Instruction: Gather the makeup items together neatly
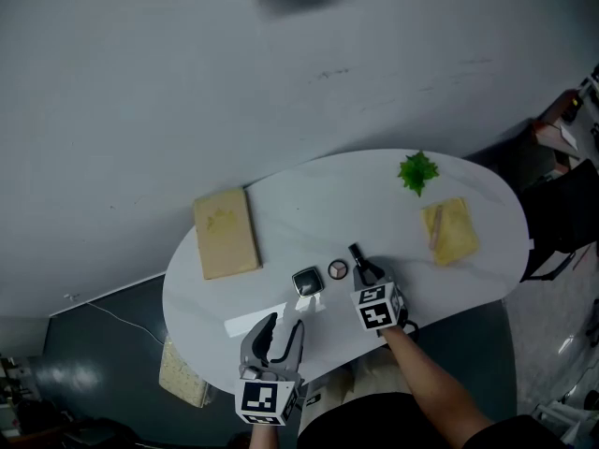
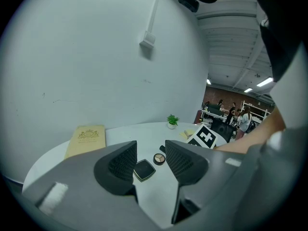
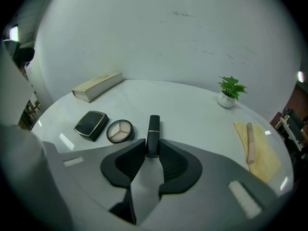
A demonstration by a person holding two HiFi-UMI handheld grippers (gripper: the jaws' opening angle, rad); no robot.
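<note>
Right gripper clamped on black lipstick tube, frame centre, lying on white table. Round eyeshadow pan and square compact just left of it. Left gripper jaws apart, empty.

A white oval counter stood against a plain pale grey wall. The wall carried a small white box with a thin conduit running up from it. Dark floor showed beside the counter, crossed by a white cable. Far off to one side, strip lights lit an open room.
</note>
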